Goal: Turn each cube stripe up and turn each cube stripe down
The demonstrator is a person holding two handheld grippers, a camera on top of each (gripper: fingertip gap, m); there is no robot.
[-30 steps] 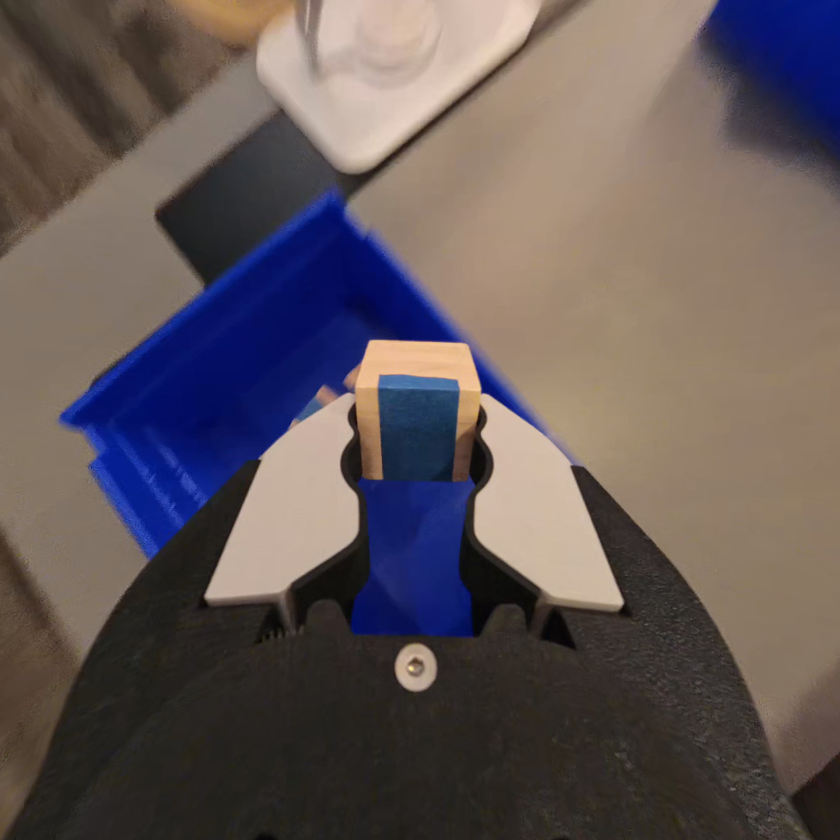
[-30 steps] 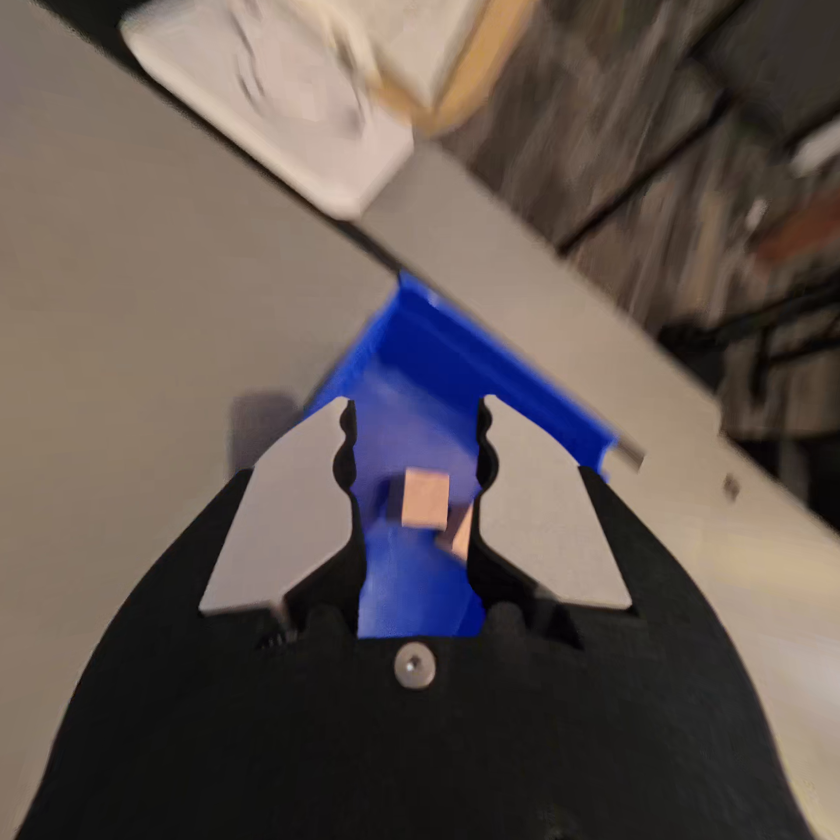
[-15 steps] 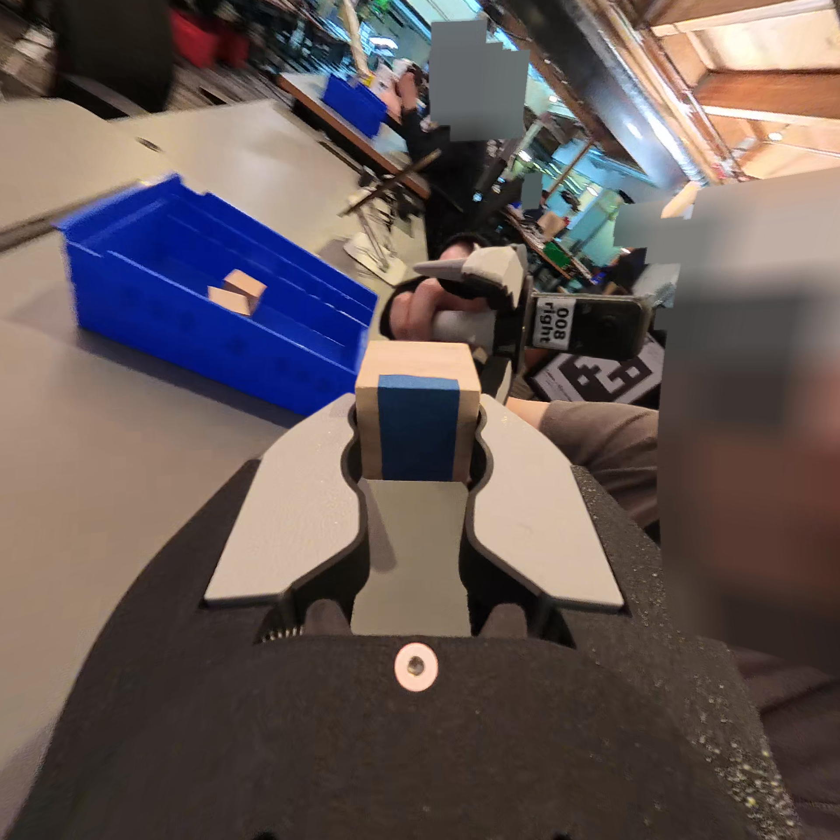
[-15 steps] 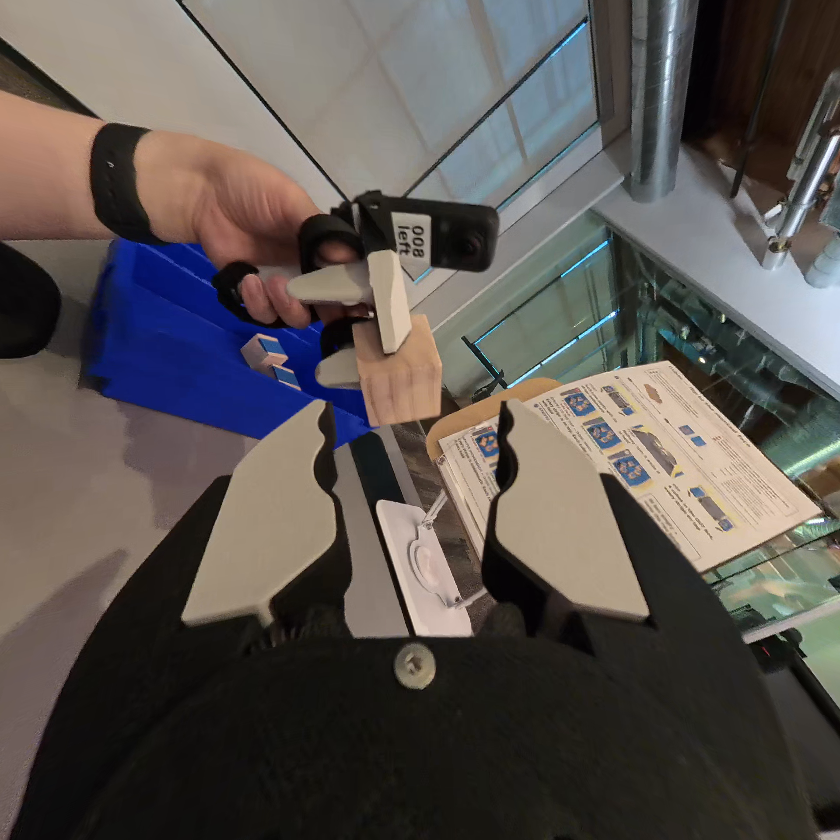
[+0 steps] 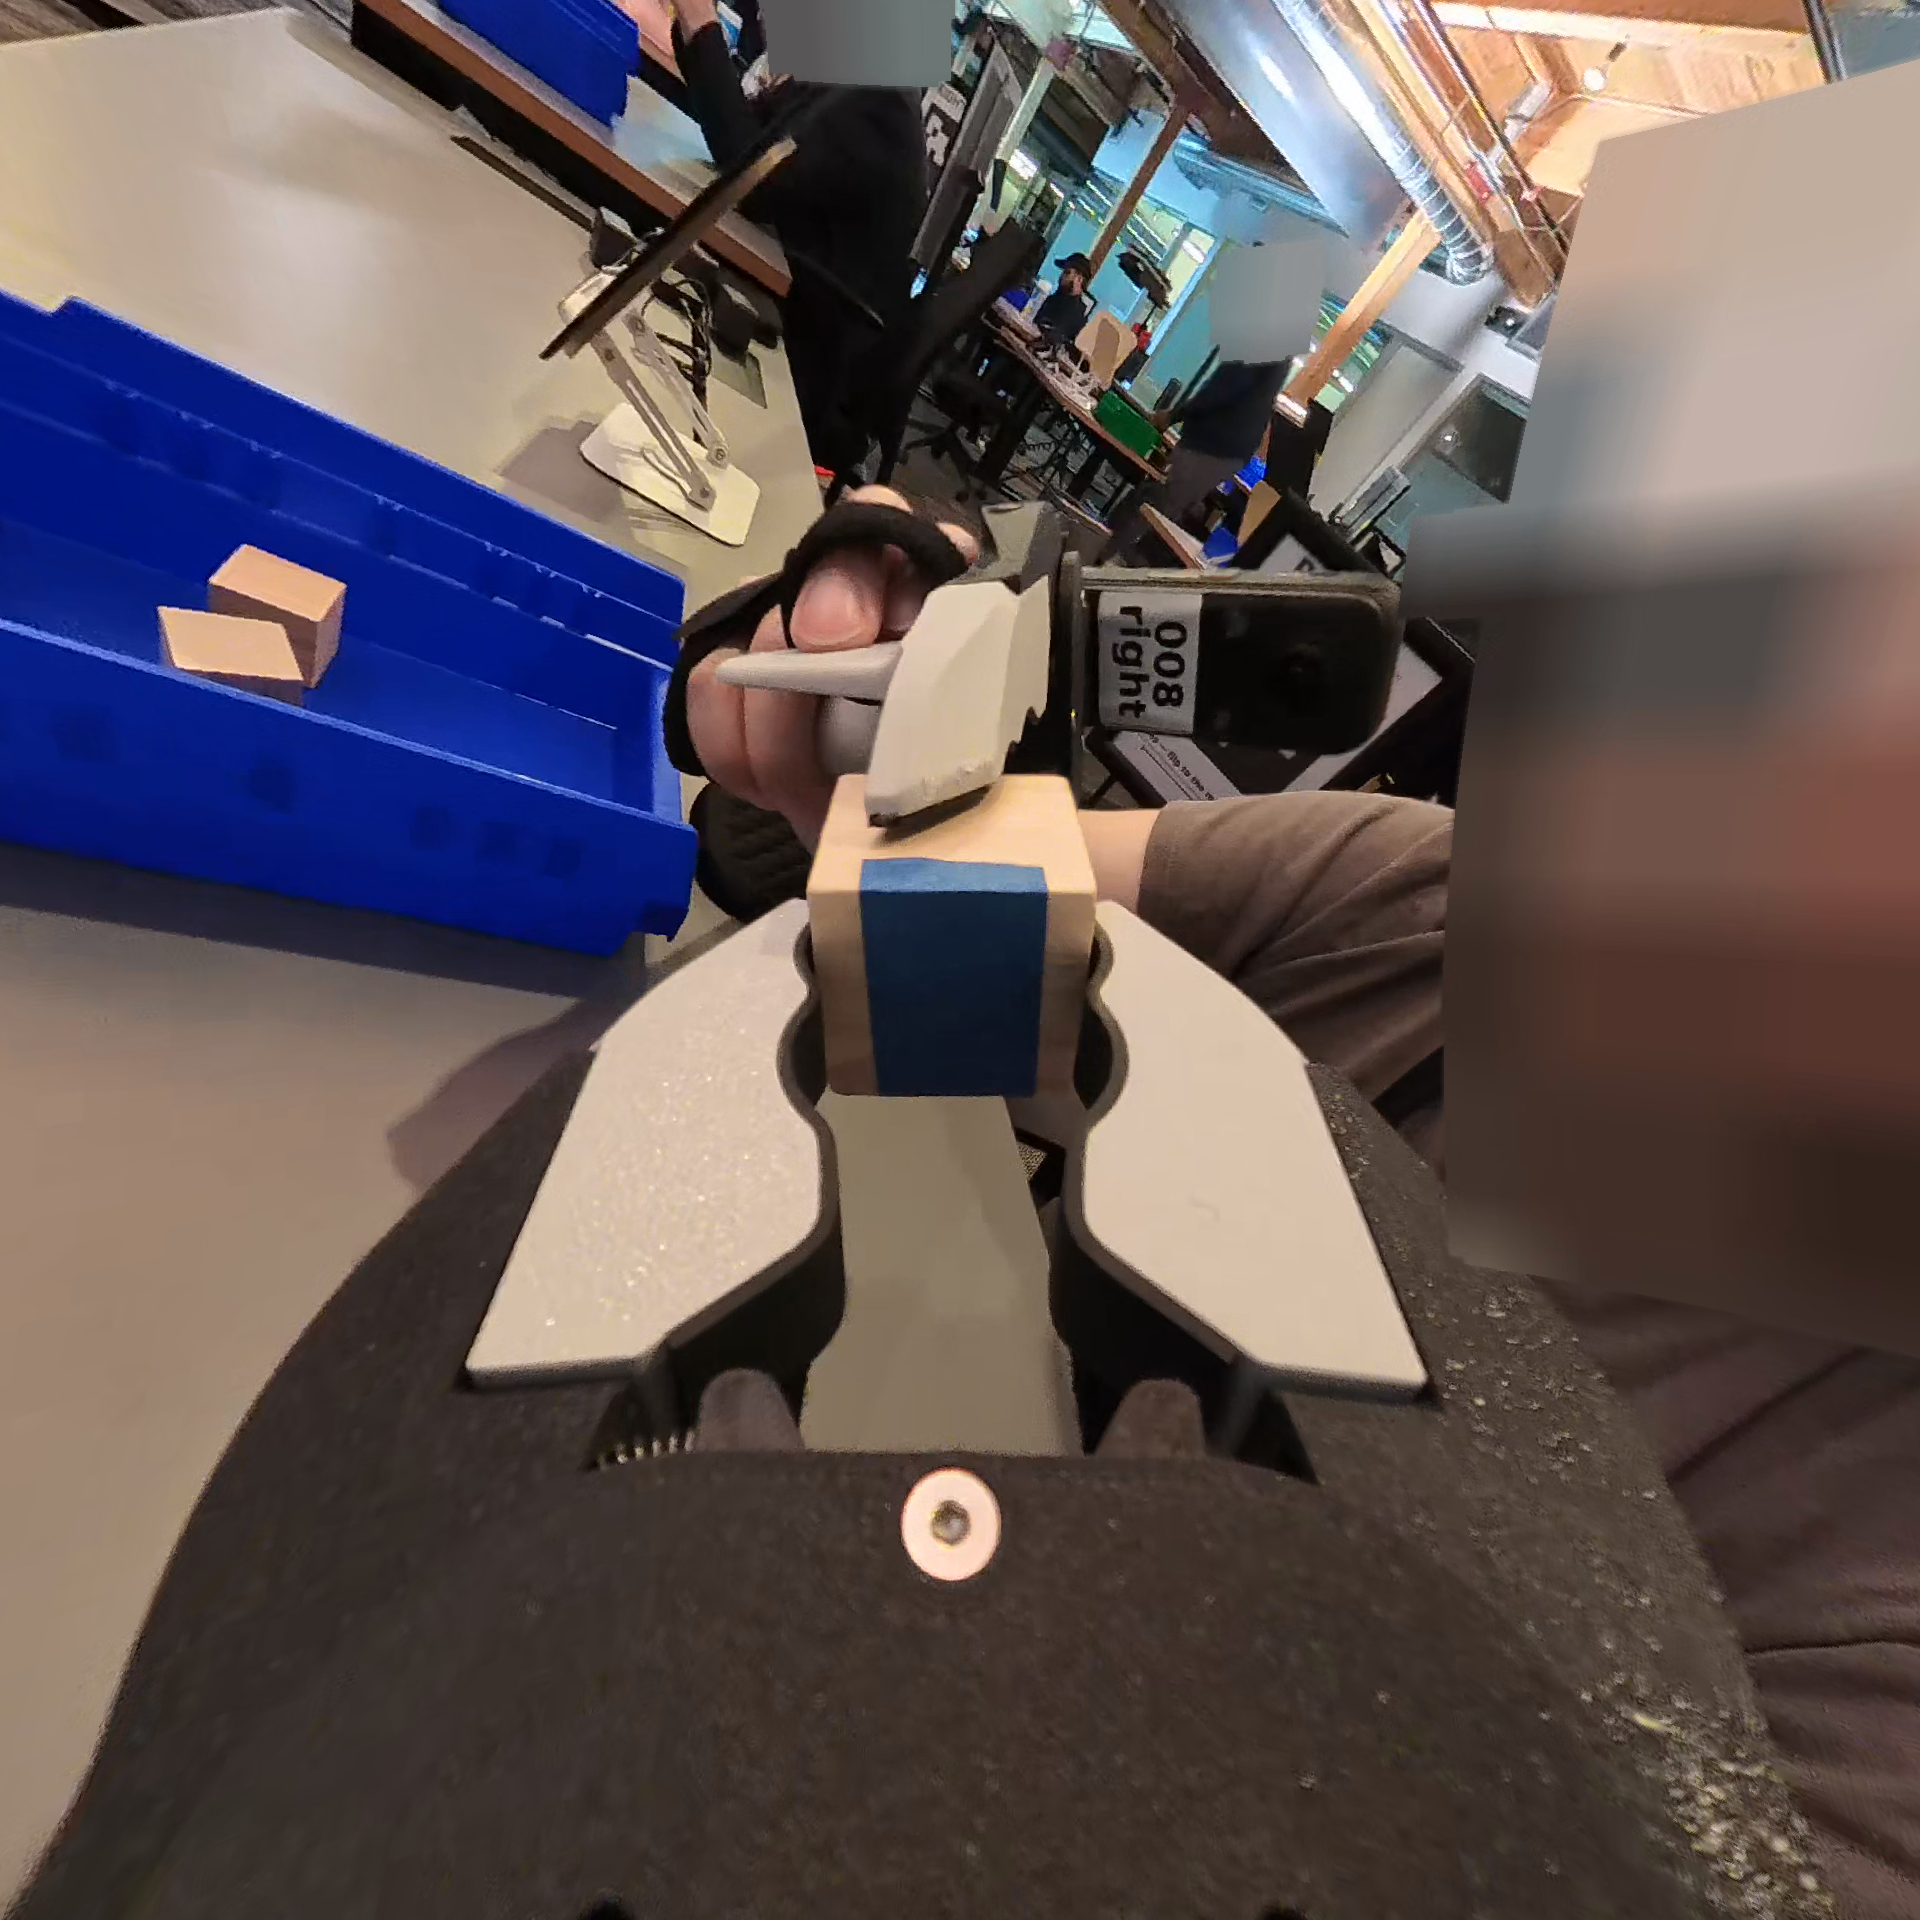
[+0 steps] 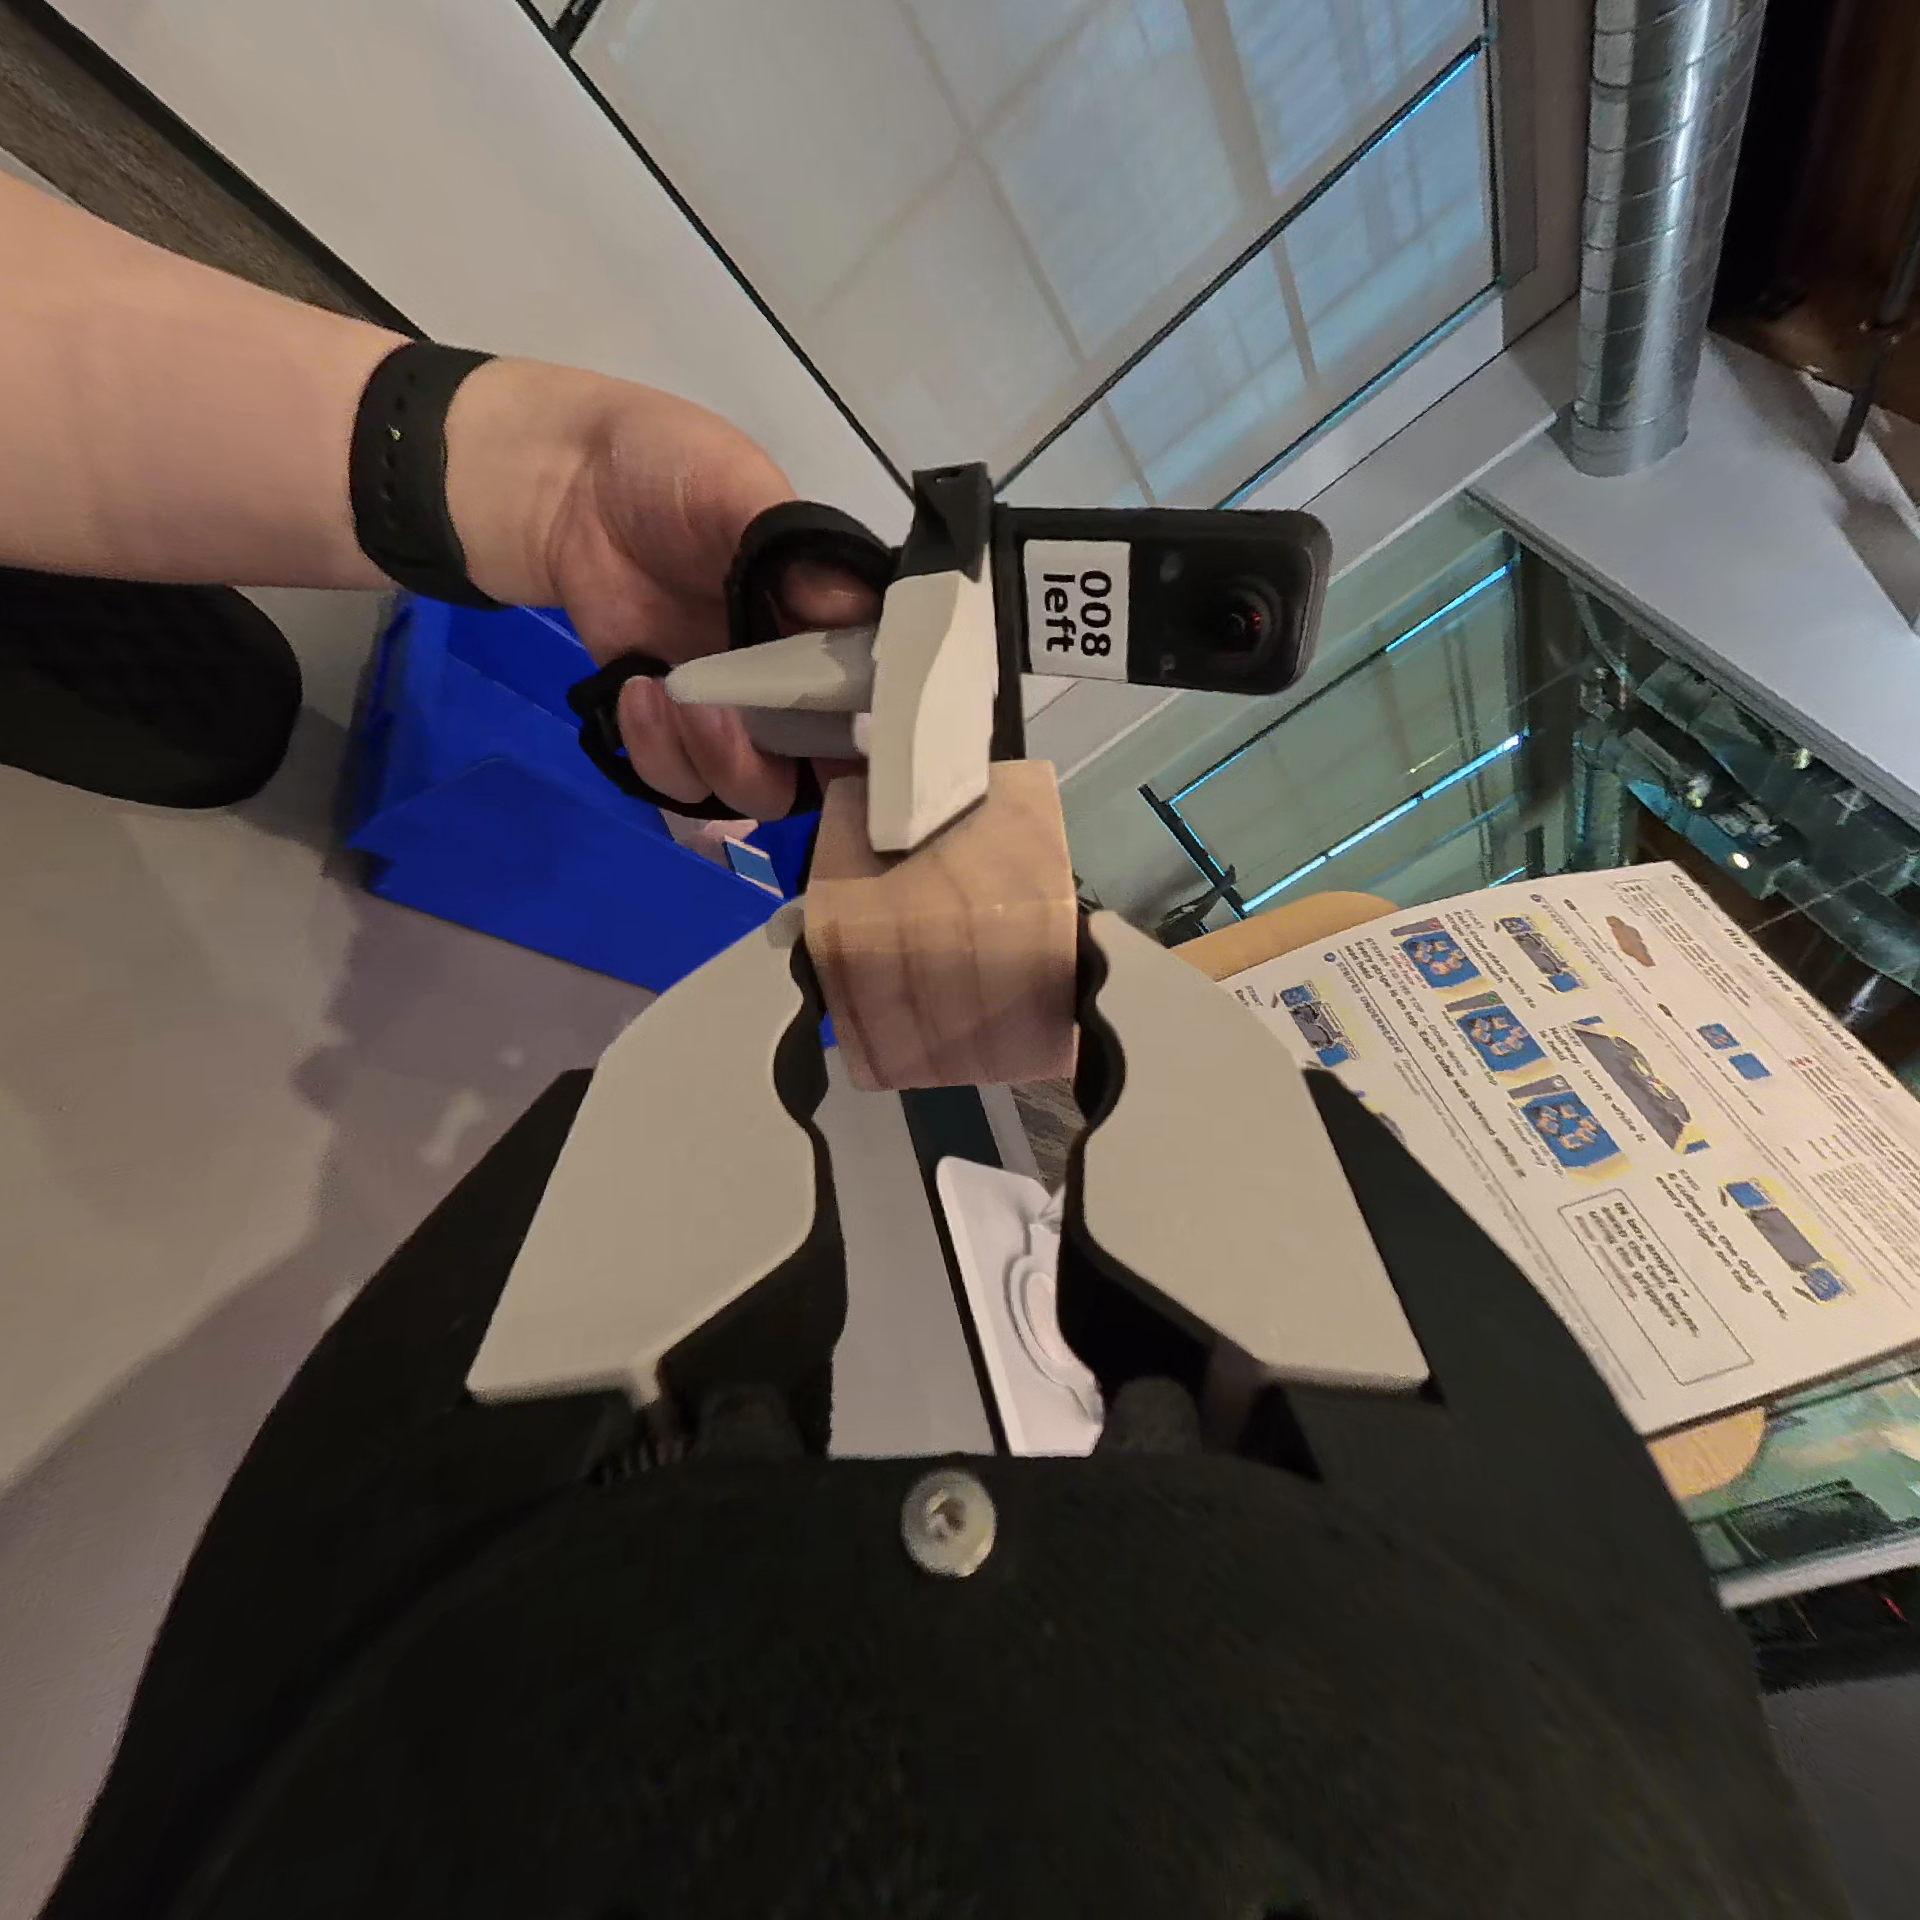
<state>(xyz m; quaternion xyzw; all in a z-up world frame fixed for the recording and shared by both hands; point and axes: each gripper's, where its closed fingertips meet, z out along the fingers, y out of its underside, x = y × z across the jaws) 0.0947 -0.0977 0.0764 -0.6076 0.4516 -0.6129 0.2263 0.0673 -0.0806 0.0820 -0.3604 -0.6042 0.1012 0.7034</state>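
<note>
Wooden cube, blue stripe on one face, clamped by left hand-held gripper and right hand-held gripper

A pale wooden cube is showing a blue stripe; the bin is showing bright blue.

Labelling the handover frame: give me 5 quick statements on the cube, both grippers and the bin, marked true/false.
1. Both grippers touch the same cube. True.
2. The left gripper is open and empty. False: it is shut on the cube.
3. A blue stripe shows on the cube's face towards the left wrist camera. True.
4. The blue bin is empty. False: two cubes lie in it.
5. The cube rests on the table. False: it is held above it.
</note>
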